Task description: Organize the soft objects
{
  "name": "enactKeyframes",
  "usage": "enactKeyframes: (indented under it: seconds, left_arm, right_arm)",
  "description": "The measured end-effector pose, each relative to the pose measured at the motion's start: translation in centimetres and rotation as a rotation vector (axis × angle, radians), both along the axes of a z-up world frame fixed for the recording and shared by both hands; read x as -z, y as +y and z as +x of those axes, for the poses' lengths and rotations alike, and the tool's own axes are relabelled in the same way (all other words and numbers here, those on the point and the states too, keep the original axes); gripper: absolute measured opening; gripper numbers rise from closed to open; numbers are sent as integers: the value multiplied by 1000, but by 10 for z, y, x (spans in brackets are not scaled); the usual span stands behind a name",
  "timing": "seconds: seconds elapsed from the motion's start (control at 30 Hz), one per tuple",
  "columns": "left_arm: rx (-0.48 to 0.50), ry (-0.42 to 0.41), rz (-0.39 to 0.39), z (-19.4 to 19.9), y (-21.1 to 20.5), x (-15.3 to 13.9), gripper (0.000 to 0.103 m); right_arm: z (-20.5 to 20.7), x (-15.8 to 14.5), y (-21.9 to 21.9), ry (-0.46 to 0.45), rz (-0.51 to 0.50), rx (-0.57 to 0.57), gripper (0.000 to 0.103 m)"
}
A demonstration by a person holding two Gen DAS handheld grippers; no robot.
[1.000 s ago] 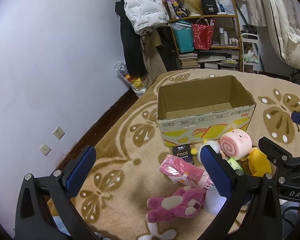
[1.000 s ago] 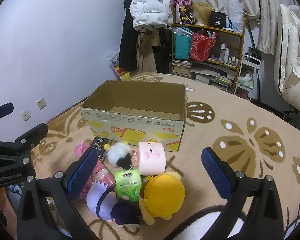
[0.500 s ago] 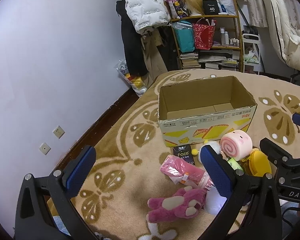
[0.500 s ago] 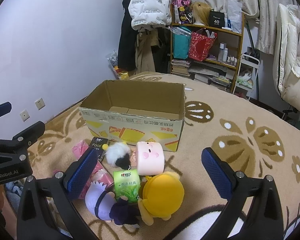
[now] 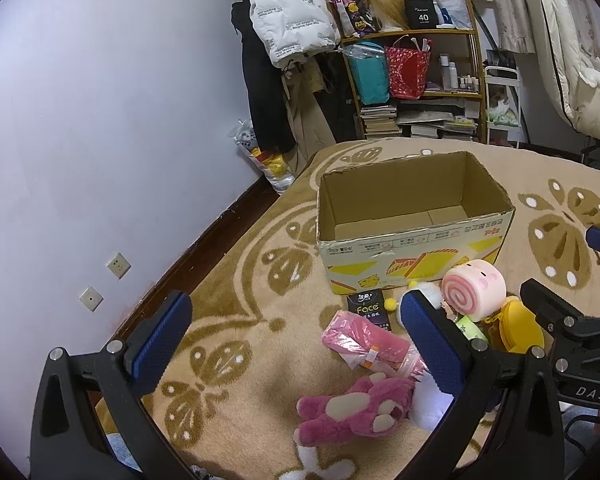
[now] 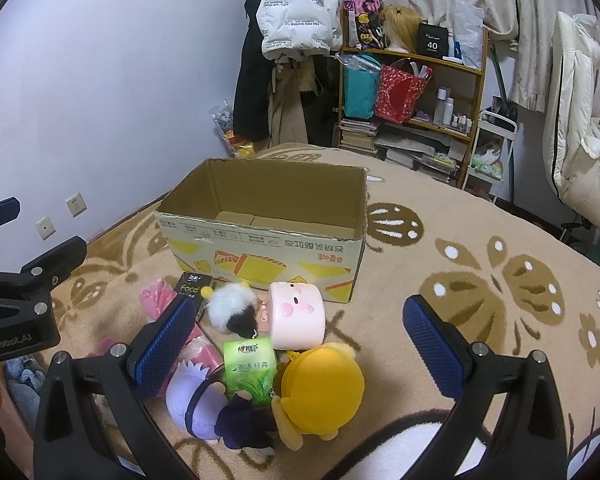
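Observation:
An open cardboard box (image 5: 416, 240) (image 6: 268, 248) stands empty on the rug. In front of it lie soft things: a pink roll plush (image 5: 474, 290) (image 6: 297, 315), a yellow plush (image 6: 320, 388), a magenta bear (image 5: 356, 408), a purple-and-white doll (image 6: 204, 400), a black-and-white fluffy toy (image 6: 234, 310), a green tissue pack (image 6: 250, 370), a pink packet (image 5: 360, 338) and a black Face pack (image 5: 368, 308). My left gripper (image 5: 296, 340) is open and empty above the pile's left side. My right gripper (image 6: 300, 348) is open and empty above the pile.
A patterned beige rug (image 6: 500, 280) covers the floor. A shelf (image 6: 416, 112) with bags, books and bottles stands behind the box, next to hanging coats (image 5: 284, 28). The wall (image 5: 100, 120) with sockets is on the left. A white chair (image 6: 580, 120) is at the right.
Both views have shifted only slightly. Both grippers stay open and no object has moved.

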State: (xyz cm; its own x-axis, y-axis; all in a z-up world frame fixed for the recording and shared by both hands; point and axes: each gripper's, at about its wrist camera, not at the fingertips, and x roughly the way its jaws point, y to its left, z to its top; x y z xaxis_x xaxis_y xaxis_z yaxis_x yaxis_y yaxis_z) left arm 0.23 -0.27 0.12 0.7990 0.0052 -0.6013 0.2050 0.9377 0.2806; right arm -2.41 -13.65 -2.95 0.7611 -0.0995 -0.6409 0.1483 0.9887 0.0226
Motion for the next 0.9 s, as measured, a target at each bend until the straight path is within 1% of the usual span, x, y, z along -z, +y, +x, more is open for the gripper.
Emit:
enactKeyframes:
  seconds: [0.4, 0.7, 0.83, 0.9]
  left_arm:
    - [2, -13, 12, 0, 0, 1, 103]
    - [1, -6, 1, 1, 3, 1, 103]
    - [28, 47, -57, 7, 8, 3, 103]
    - [31, 58, -65, 10, 9, 3, 103]
  right_arm:
    - [1, 0, 1, 4, -3, 0, 103]
    - [2, 0, 2, 11, -6, -8, 103]
    - [2, 0, 1, 15, -5, -7, 103]
    - [2, 0, 1, 16, -3, -5, 103]
